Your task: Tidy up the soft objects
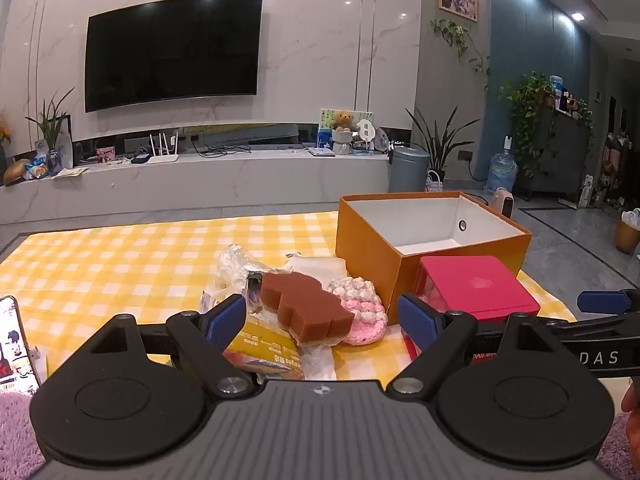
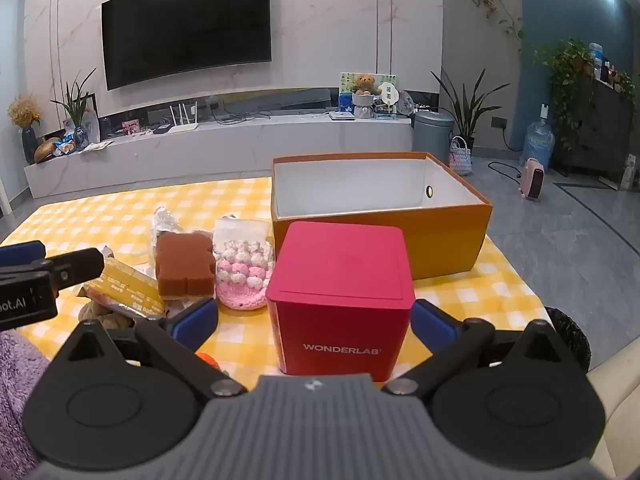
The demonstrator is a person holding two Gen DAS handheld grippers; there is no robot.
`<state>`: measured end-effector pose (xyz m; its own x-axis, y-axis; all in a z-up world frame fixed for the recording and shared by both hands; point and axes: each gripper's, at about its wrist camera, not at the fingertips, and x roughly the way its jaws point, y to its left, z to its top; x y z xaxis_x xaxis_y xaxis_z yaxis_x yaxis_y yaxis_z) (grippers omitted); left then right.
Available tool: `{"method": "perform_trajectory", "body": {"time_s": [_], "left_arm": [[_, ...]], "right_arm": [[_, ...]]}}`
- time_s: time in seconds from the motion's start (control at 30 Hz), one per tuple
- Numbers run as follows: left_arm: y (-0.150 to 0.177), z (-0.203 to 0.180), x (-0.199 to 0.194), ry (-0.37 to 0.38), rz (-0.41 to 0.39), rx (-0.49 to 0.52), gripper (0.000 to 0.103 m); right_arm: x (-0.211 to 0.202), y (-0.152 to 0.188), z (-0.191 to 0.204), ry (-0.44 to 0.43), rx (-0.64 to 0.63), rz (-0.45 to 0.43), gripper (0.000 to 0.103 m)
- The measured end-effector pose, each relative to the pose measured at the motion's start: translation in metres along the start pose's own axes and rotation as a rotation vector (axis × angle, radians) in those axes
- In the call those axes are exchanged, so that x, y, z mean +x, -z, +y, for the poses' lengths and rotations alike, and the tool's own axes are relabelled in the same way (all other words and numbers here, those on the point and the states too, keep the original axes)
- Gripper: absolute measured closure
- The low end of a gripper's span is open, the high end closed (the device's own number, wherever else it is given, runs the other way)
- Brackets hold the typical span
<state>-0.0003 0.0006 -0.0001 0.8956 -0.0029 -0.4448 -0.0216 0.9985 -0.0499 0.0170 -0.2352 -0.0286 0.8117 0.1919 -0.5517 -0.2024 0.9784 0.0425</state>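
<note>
Both tongs stand wide open with nothing in them: the left tongs hover over the heap of soft things, the right tongs straddle the red box without the pads pressing it. Taking the orange box as the landmark, its white inside looks empty, and the soft things lie just to its left on the checked table: the pink knit piece nearest its wall, the brown sponge next to that, then a yellow packet and some clear wrap further left. The red box stands right in front of the orange box, nearly touching it. The step in hand looks like a first pick from the heap, and the sponge is the likely candidate, since it lies on top, between the left pads. To do it well, bring the left tongs down so the pads meet the sponge's long sides, not its notched end (foam gives, so close gently and stop once it dents). Lift clear of the packet beneath, which may cling or slide. Carry it over the orange box's near wall, not against it, and let go low inside.
</note>
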Motion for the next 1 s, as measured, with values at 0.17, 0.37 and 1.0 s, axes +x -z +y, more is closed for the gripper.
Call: {"method": "perform_trajectory", "body": {"time_s": [0.17,0.37,1.0], "left_arm": [[0.003,-0.003,0.001,-0.002,0.01,0.002,0.003],[0.004,-0.004,0.001,-0.008,0.019,0.008,0.003],[0.008,0.0,0.009,-0.002,0.046,0.001,0.003]], "right_arm": [[0.0,0.001,0.0,0.002,0.001,-0.005,0.003],[-0.002,-0.004,0.005,0.001,-0.021,0.004,0.003],[0.002,0.002,0.001,-0.007,-0.001,0.008,0.003]]}}
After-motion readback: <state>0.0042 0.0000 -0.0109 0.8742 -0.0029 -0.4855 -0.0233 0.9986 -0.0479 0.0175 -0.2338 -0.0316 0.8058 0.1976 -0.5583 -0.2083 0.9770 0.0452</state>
